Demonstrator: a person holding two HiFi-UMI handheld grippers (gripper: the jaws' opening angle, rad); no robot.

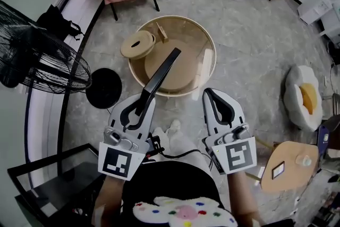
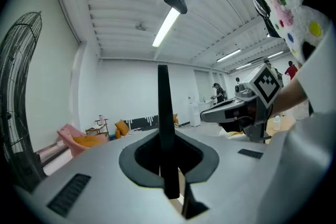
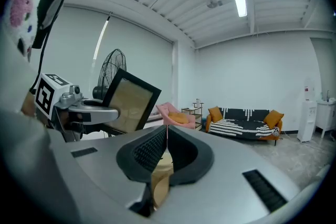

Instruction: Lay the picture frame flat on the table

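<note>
Picture frame (image 1: 159, 74), black-edged and seen edge-on, is clamped in your left gripper (image 1: 142, 102) at the centre of the head view. It is held in the air, slanting up towards the round wooden table (image 1: 212, 49) in the upper centre. Your right gripper (image 1: 211, 97), just right of centre, is closed with nothing between its jaws. You seem to be mid-carry: the next move calls for tipping the frame level and lowering it onto bare tabletop, clear of the round wooden lid (image 1: 138, 44), before letting go.
</note>
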